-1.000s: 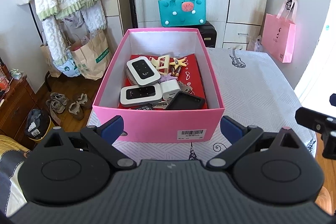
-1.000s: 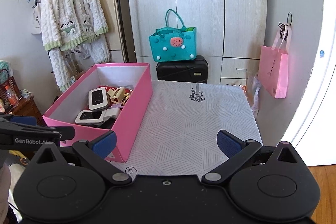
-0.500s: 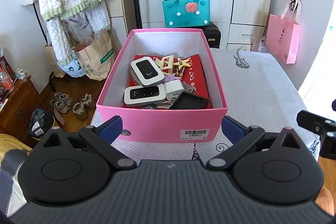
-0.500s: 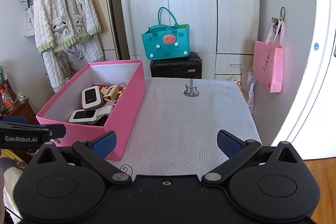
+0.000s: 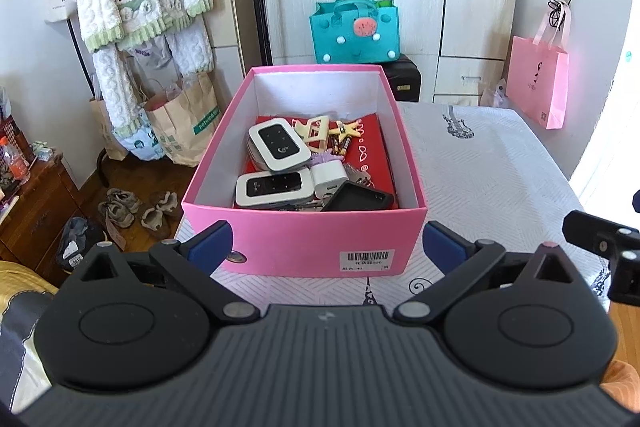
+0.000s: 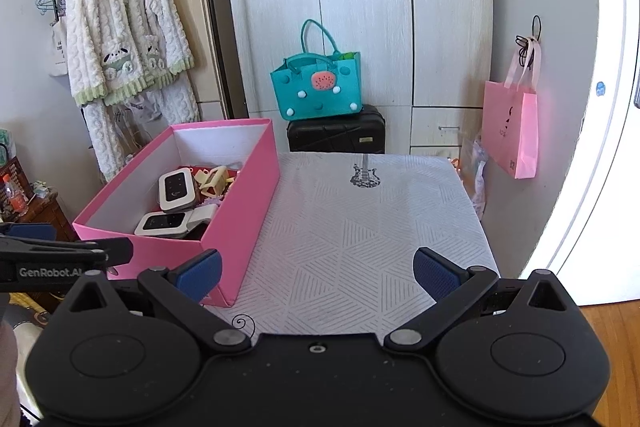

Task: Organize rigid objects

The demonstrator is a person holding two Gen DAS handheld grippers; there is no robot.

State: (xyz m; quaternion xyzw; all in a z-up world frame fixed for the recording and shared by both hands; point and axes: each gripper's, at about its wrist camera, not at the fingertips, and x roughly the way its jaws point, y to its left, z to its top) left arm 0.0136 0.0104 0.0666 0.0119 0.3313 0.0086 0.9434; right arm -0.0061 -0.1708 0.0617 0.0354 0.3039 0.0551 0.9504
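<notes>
the pink box (image 5: pixel 304 247) of small rigid items rests on the table (image 5: pixel 500 167) directly ahead of the left tongs (image 5: pixel 326 245) and left-forward of the right tongs (image 6: pixel 316 273), both spread and empty, presumably staged to reach in.

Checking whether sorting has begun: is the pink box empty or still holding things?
Still holding things: the pink box contains two white devices, a charger and small clutter.

Tabletop (image 6: pixel 360 247) carrying one pink box (image 5: pixel 304 247)

A white cloth with grey line patterning and a small guitar print (image 6: pixel 364 175) is covering the tabletop; the open pink box is sitting directly on it along its left side.
</notes>
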